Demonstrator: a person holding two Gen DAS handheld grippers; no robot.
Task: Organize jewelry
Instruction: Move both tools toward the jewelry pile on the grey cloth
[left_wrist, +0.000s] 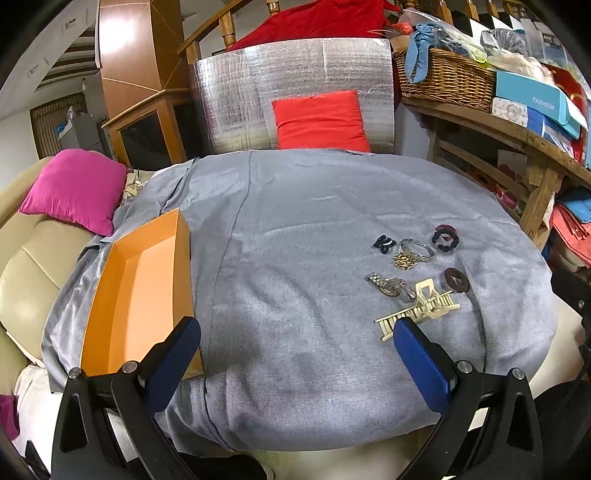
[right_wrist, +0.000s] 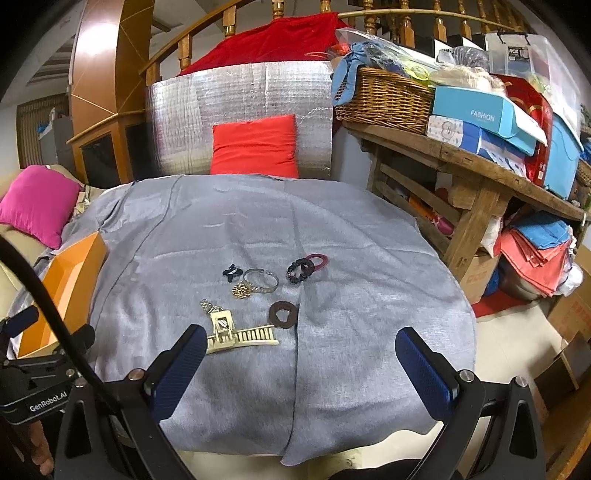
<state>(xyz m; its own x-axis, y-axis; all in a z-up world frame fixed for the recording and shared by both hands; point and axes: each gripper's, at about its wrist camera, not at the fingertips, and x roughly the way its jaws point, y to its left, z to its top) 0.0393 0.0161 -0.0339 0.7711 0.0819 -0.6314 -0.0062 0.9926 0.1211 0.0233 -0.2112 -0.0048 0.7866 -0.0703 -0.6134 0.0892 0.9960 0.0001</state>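
Both jaws wide apart, empty. Approach cream hair claw (right_wrist: 242, 338) low with right gripper (right_wrist: 301, 363); carry to orange box (left_wrist: 138, 295).

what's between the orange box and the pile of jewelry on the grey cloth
Nothing: only bare grey cloth lies between the open orange cardboard box and the jewelry cluster. The left wrist view shows it best.

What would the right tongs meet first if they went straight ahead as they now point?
Probably bare grey cloth: the open right tongs aim down its middle. The cream comb-shaped hair clip lies just left of that line, the brown flat ring near it; depth is unclear.
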